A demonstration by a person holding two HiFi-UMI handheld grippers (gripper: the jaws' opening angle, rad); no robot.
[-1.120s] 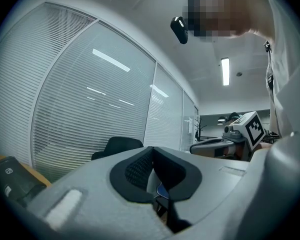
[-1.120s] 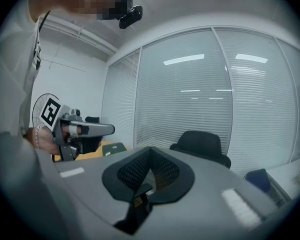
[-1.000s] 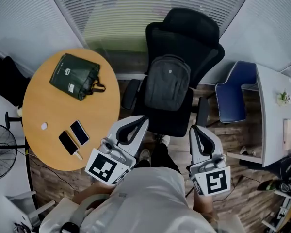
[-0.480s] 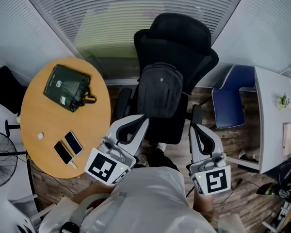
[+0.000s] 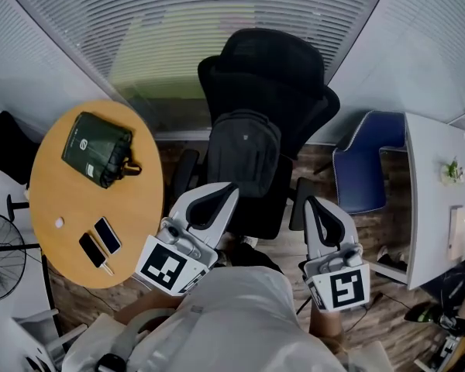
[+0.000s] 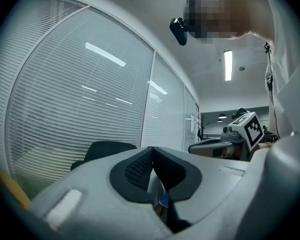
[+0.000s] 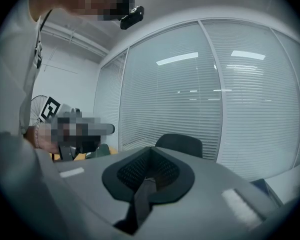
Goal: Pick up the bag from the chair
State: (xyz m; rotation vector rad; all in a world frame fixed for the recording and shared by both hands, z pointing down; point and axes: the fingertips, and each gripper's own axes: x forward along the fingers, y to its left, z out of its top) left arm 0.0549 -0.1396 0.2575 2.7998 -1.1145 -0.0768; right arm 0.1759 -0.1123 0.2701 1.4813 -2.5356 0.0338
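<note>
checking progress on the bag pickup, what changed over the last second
The view has advanced toward the office chair: the dark backpack on it now sits nearer the left gripper and right gripper, and the round table has slid left. Both grippers stay shut and empty; the backpack remains untouched on the chair.

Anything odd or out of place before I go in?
Nothing stands out. The bag sits upright on the chair against its backrest; a green pouch and two phones lie flat on the table.
</note>
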